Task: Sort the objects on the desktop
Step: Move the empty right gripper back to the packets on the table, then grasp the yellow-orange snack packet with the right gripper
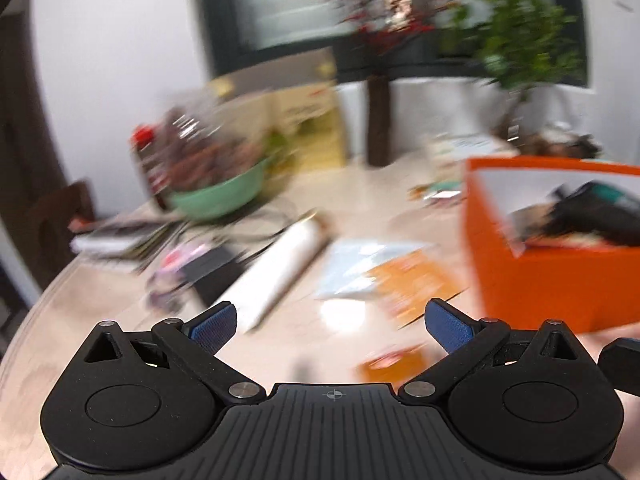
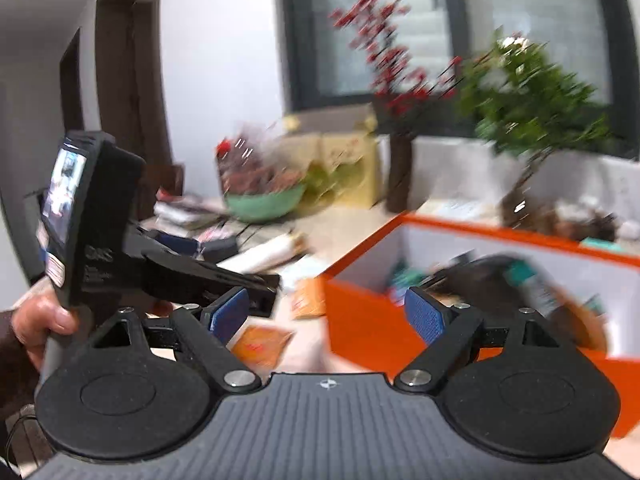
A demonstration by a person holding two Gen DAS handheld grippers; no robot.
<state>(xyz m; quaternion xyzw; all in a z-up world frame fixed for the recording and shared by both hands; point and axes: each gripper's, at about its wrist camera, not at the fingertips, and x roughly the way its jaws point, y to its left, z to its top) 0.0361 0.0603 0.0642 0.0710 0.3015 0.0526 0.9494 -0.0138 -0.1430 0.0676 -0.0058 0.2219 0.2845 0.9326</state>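
Observation:
Both views are motion-blurred. My left gripper [image 1: 331,326] is open and empty above the table, with a white roll [image 1: 276,272], a pale blue sheet [image 1: 360,268] and an orange packet [image 1: 416,280] lying ahead of it. A small orange packet [image 1: 394,362] lies just under it. The orange box [image 1: 532,280] stands to its right with dark objects inside. My right gripper [image 2: 330,314] is open and empty at the left front corner of the orange box [image 2: 368,320]. The small orange packet [image 2: 260,344] lies below it. The left gripper's body [image 2: 120,240] shows at the left, held by a hand.
A green bowl [image 1: 218,198] of dried plants, a stack of books [image 1: 116,238], a dark case [image 1: 216,276] and a yellow box [image 1: 308,128] sit at the back left. A dark vase [image 1: 378,120] with red branches and a green potted plant [image 1: 520,40] stand by the window.

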